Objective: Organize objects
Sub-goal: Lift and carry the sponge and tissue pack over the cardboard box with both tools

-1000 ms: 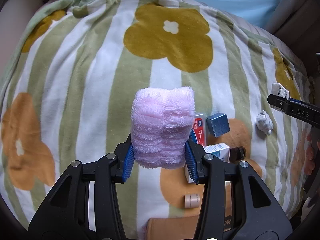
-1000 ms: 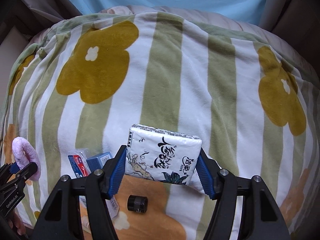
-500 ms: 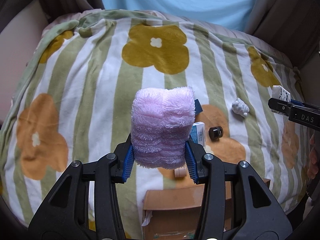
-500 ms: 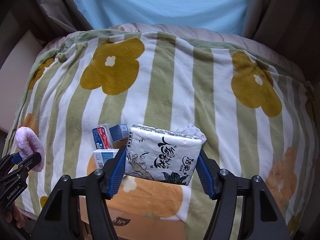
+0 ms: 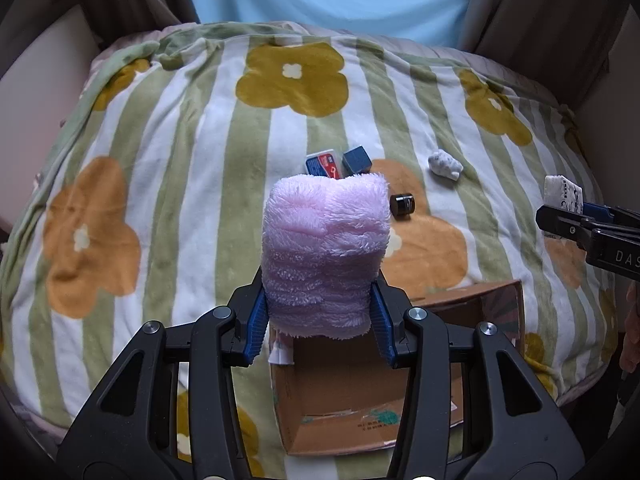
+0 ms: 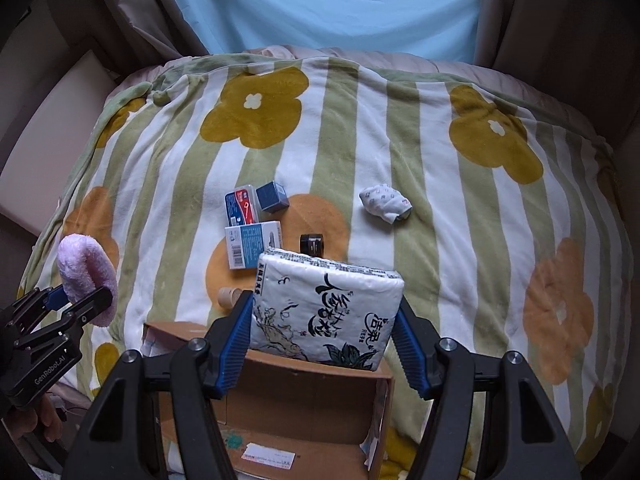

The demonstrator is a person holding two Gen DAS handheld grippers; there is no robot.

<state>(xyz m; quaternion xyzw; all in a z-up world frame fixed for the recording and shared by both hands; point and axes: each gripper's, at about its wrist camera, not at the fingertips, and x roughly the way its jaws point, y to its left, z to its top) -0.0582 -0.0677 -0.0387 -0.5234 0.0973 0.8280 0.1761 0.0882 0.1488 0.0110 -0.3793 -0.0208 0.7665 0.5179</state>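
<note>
Nearest the cameras, an open brown cardboard box (image 6: 304, 408) sits on the near edge of a striped, flower-print fleece blanket (image 6: 360, 152). Above it, the left gripper (image 5: 320, 320) has its blue pads clamped on a folded fluffy pink cloth (image 5: 326, 252), and the right gripper (image 6: 324, 344) is clamped on a white printed tissue pack (image 6: 326, 308). Farther out on the blanket lie a white-and-blue carton (image 6: 252, 249), a small black jar (image 6: 312, 244), a red-and-blue packet (image 6: 241, 209), a dark blue cube box (image 6: 272, 197) and a balled white sock (image 6: 385, 203).
</note>
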